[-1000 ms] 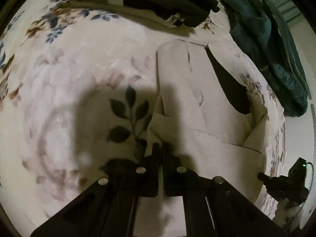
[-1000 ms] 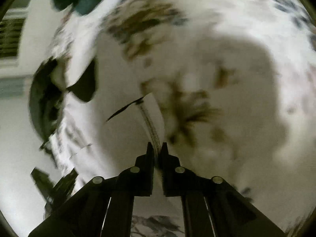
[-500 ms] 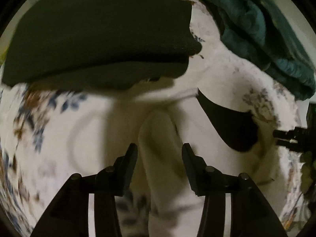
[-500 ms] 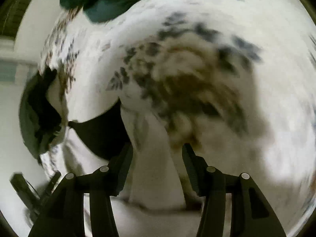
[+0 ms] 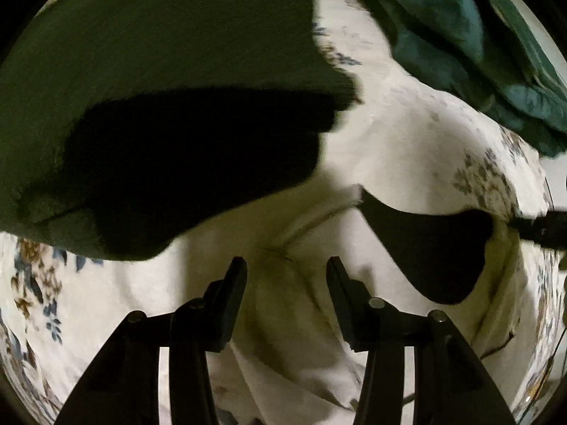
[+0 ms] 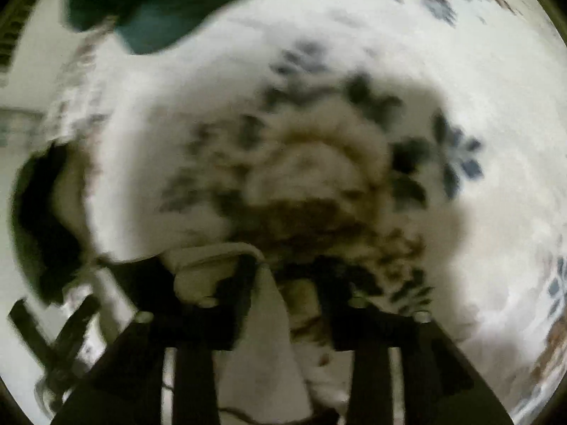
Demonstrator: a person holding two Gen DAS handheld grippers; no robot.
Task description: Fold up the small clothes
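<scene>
A cream garment with a dark neck opening lies folded on the floral sheet. My left gripper is open, its fingers standing either side of a fold of the cream cloth, gripping nothing. In the blurred right wrist view the right gripper is open over the same cream garment, with cloth lying between its fingers. The right gripper's tip shows at the right edge of the left wrist view.
A stack of folded dark green clothes lies just beyond the cream garment. A teal blanket is heaped at the back right; it also shows in the right wrist view. The floral sheet stretches right.
Both grippers were shut on the cream garment a second ago; they carried it toward the dark stack, then opened and let it go. The left one has moved closer to the stack.
</scene>
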